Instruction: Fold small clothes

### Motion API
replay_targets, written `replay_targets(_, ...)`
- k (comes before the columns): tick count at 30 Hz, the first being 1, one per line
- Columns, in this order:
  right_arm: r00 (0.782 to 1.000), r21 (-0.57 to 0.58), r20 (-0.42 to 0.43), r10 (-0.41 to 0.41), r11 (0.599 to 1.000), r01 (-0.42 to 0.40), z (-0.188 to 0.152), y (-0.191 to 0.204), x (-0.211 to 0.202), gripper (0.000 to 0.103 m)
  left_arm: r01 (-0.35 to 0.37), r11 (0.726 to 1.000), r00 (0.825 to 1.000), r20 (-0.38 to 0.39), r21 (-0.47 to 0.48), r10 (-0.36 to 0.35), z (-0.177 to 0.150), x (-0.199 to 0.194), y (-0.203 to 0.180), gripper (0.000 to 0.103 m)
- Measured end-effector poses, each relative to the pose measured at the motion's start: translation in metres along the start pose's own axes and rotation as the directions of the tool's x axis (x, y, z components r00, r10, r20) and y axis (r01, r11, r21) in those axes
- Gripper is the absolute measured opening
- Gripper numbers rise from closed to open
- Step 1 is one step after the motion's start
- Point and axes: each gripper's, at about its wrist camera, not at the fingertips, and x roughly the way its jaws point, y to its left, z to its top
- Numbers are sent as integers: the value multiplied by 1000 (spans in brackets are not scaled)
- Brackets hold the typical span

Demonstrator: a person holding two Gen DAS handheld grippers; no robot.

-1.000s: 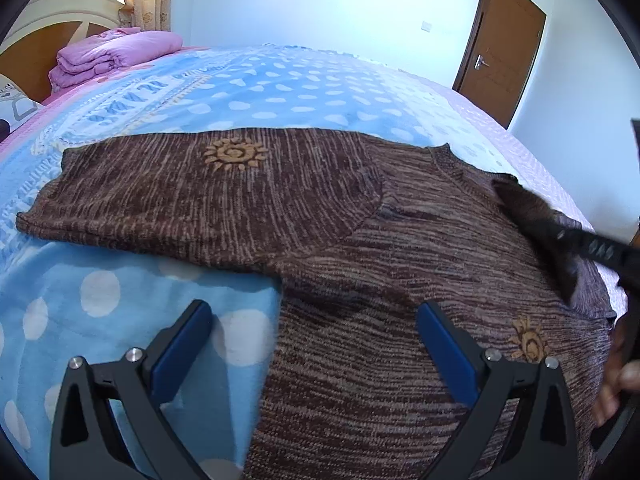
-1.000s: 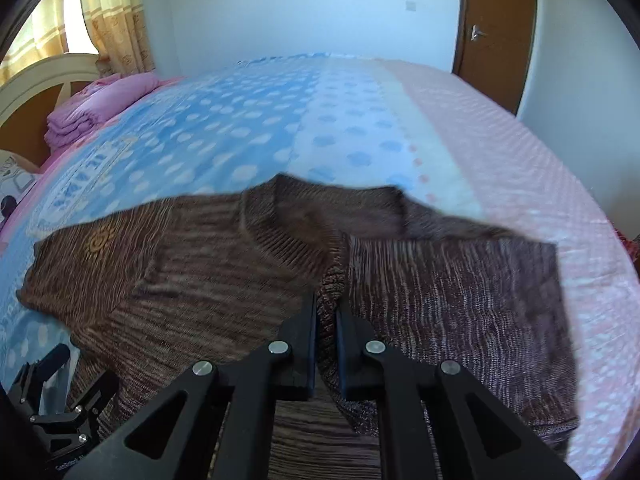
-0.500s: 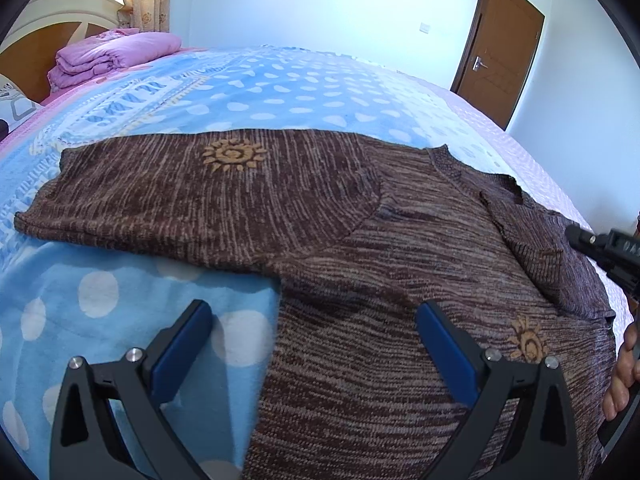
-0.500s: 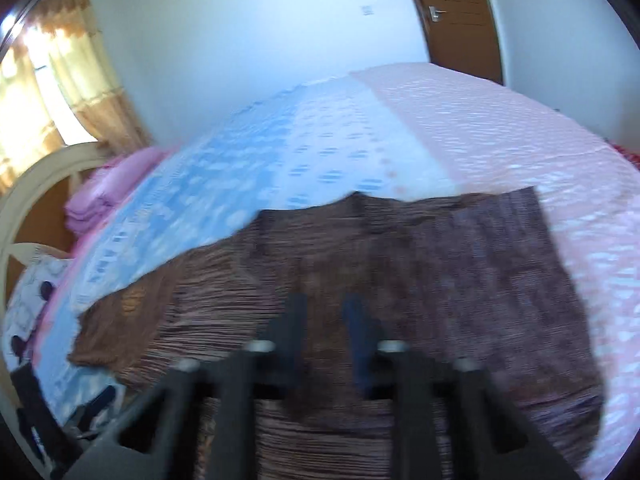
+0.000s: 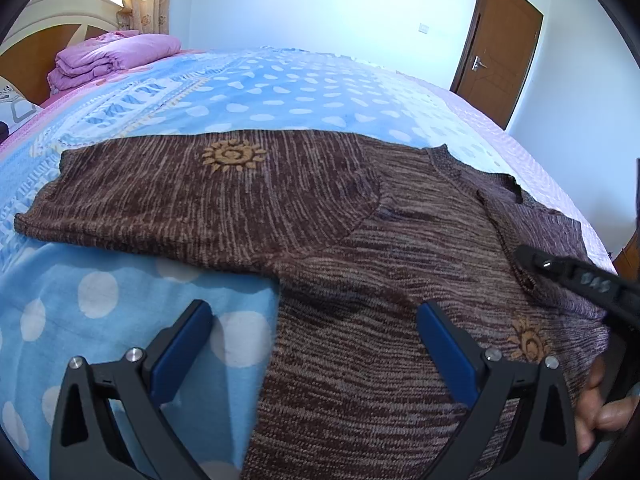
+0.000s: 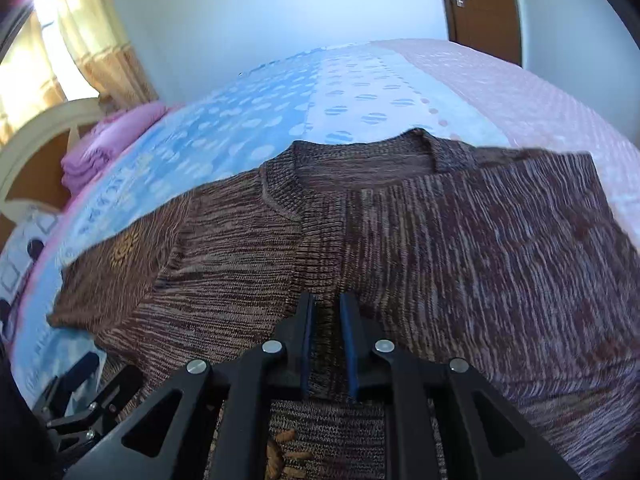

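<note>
Brown sweater [image 5: 360,248], left tongs [image 5: 314,326] wide open, right tongs [image 6: 327,312] just parting, empty.

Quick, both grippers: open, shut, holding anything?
Left gripper: wide open, empty, above the brown sweater.
Right gripper: jaws just opening, narrow gap, nothing gripped.

sweater [image 5: 360,248] lies on bed [image 5: 280,96].

The brown sweater [image 5: 360,248] on the bed [image 5: 280,92] is viewed closely and obliquely downward from each wrist, toward the far wall; sweater, bedspread and door [image 6: 480,0] are shared.
</note>
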Motion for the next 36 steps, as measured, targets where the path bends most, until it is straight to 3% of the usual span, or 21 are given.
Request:
replay_targets(3, 996, 76, 88, 0, 997, -7, 4, -25, -33, 16, -6, 1000, 1000, -2, 4, 6, 0, 1, 0, 103)
replay_targets(5, 990, 87, 121, -67, 995, 56, 5, -40, -50, 16, -6, 1000, 1000, -1, 4, 6, 0, 1, 0, 103)
replay_targets(9, 987, 60, 59, -149, 987, 146, -6, -63, -47, 16, -8, 1000, 1000, -2, 6, 8, 0, 1, 0, 103)
replay_targets(11, 990, 56, 1, -139, 989, 139, -18, -70, -32, 17, -10, 1000, 1000, -4, 7, 10, 0, 1, 0, 103)
replay_targets(12, 988, 32, 47, -145, 989, 144, -25, -67, -31, 18, -12, 1000, 1000, -6, 8, 12, 0, 1, 0, 103)
replay_targets(15, 988, -5, 55, -147, 989, 147, -24, -60, -29, 31, -22, 1000, 1000, -12, 12, 22, 1, 2, -1, 103)
replay_targets(19, 978, -48, 77, -195, 979, 199, -27, -49, -26, 33, -29, 999, 999, -21, 15, 29, 1, 3, -2, 103)
replay_targets(23, 979, -44, 85, -186, 981, 190, -30, -51, -27, 34, -30, 999, 999, -33, 13, 31, 1, 0, 0, 103)
replay_targets(28, 986, -32, 86, -142, 989, 145, -31, -53, -29, 43, -72, 991, 997, 16, -117, 74, 5, -31, 34, 102)
replay_targets(31, 986, -46, 85, -145, 988, 149, -32, -51, -29, 46, -155, 960, 984, 52, -232, 171, 20, -51, 77, 102)
replay_targets(33, 985, -51, 86, -147, 987, 152, -32, -50, -30, 46, -185, 923, 975, 55, -338, 215, 30, -58, 110, 102)
replay_targets(36, 986, -48, 87, -144, 988, 148, -32, -50, -29, 47, -139, 847, 979, 56, -514, 195, 35, -57, 164, 102)
